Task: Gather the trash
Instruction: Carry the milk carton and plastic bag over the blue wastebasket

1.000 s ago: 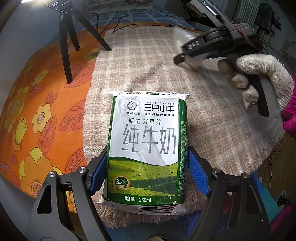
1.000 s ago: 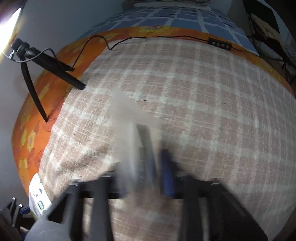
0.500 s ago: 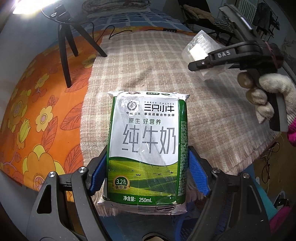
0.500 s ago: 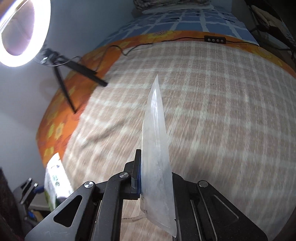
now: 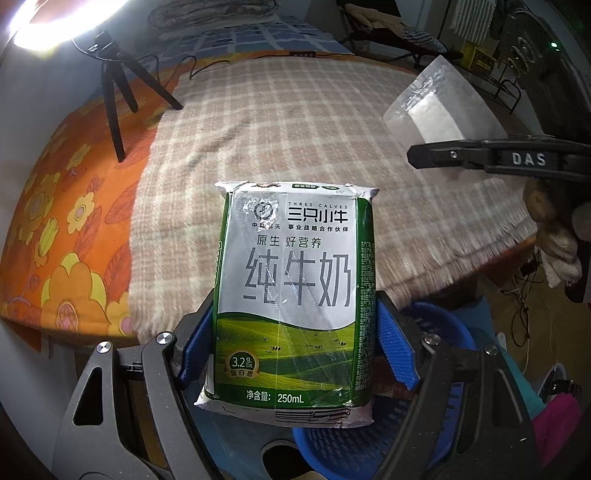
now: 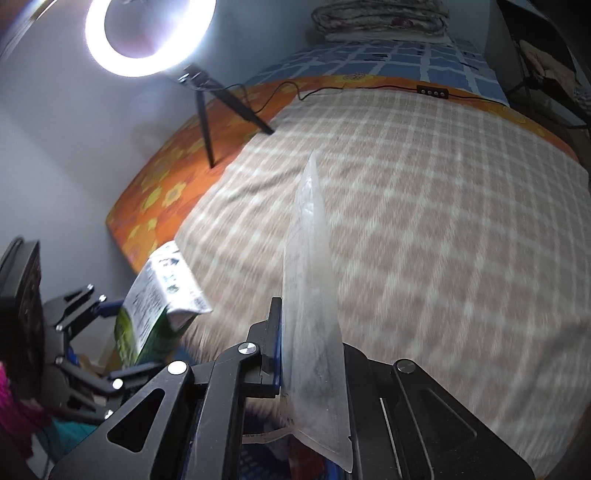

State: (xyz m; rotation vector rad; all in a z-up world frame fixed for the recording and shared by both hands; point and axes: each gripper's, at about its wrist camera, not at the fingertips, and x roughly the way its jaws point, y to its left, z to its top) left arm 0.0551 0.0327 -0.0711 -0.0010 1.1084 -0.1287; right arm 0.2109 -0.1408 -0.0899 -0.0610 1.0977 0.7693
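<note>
Item 1: left gripper (image 5: 295, 343). Blue pads (image 5: 397, 350) pressed against both sides of a milk carton (image 5: 295, 295), clamped on it. Carton is green and white, printed "250mL", lifted clear of the bed, past its near edge and above a blue basket (image 5: 439, 321) on the floor. In the right wrist view the same carton (image 6: 155, 302) appears at the left, tilted, off the near left corner of the blanket.

Item 2: right gripper (image 6: 314, 373). Jaws closed on a clear plastic bag (image 6: 314, 295), which stands edge-on and upright between them, its tip pointing away from the camera. From the left wrist view the bag (image 5: 439, 107) is seen flat-on, translucent with a white patch inside, held above the right edge of the blanket by a black finger marked "DAS". A hand (image 5: 554, 236) in a knitted white glove grips the handle below.

Item 3: checked blanket (image 5: 277, 129), beige and white, fringed at its near edge, spread over an orange floral sheet (image 5: 62, 229). Blue-checked bedding lies beyond the far edge.

Item 4: ring light (image 6: 147, 33), lit, on a black tripod (image 6: 207, 122) standing on the orange sheet near the far left corner. A black cable (image 6: 369, 88) with an inline control runs along the far edge of the blanket.
</note>
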